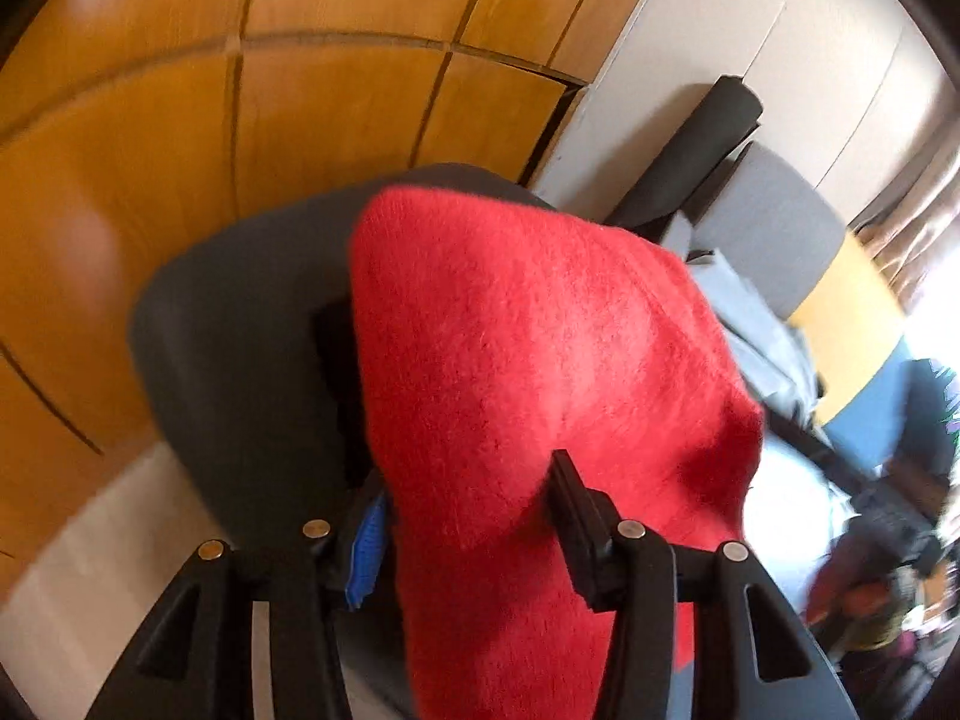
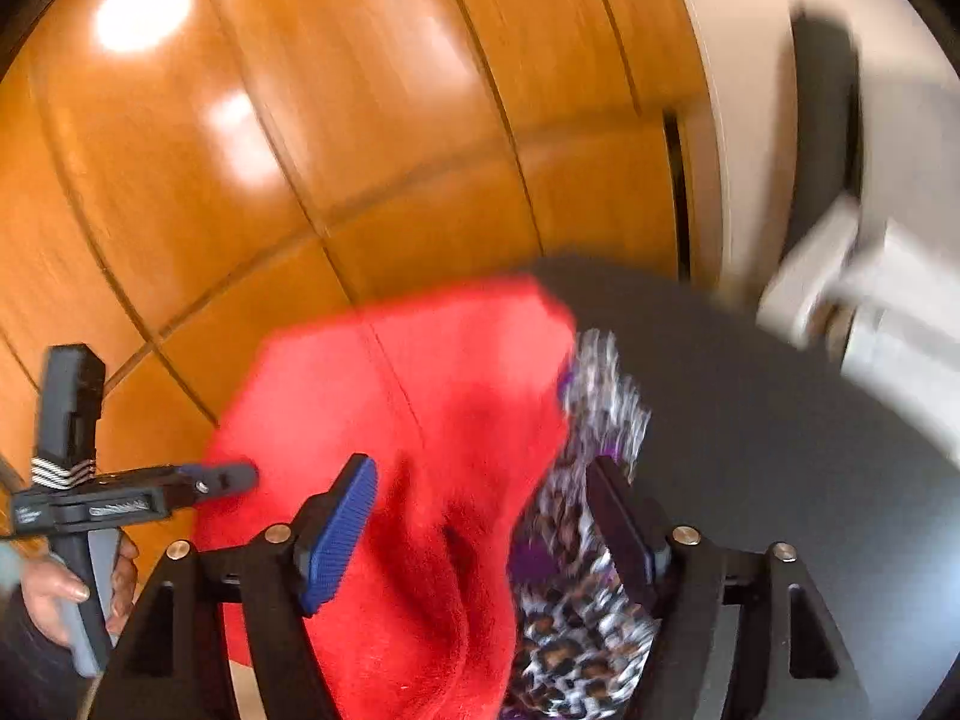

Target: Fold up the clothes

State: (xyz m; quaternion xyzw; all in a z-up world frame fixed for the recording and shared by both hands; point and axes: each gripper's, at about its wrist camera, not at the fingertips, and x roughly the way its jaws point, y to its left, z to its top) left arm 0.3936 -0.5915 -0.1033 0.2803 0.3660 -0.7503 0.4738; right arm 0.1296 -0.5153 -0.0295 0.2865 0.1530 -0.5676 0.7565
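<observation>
Here the red sweater (image 1: 528, 372) hangs in the air in front of a dark gray rounded surface (image 1: 240, 324), spread between the two grippers and draping down past both cameras. In the left wrist view its fuzzy knit fills the middle, and the left gripper (image 1: 468, 516) has the cloth running down between its fingers (image 1: 573, 504). The right-hand finger, black, presses into the fabric from the side; the opposite one, with a blue ribbed pad (image 1: 367, 546), sits at the cloth's other edge, partly hidden behind it. The gap between them is moderate and packed with sweater, so the fingers look closed on a thick bunch of it.

In the right wrist view the sweater (image 2: 408, 420) is blurred. It passes between the fingers of the right gripper (image 2: 474, 516), whose blue pad (image 2: 336, 540) lies against the red cloth. A leopard-print garment (image 2: 576, 630) with purple patches hangs beside the sweater and fills the rest of the gap, up to the black finger (image 2: 618, 528). The fingers stand fairly wide with both cloths bunched between them; whether they truly pinch the sweater cannot be told.

At that view's left edge the left gripper (image 2: 222, 477) appears from the side, its tip meeting the sweater's edge, with the person's hand (image 2: 66, 594) around the handle.

Behind everything are orange wooden panels (image 1: 180, 150) and a pale wall (image 1: 750, 30). To the right in the left wrist view lie a gray cushion (image 1: 774, 234), light blue cloth (image 1: 756, 324) and a yellow surface (image 1: 852, 300).
</observation>
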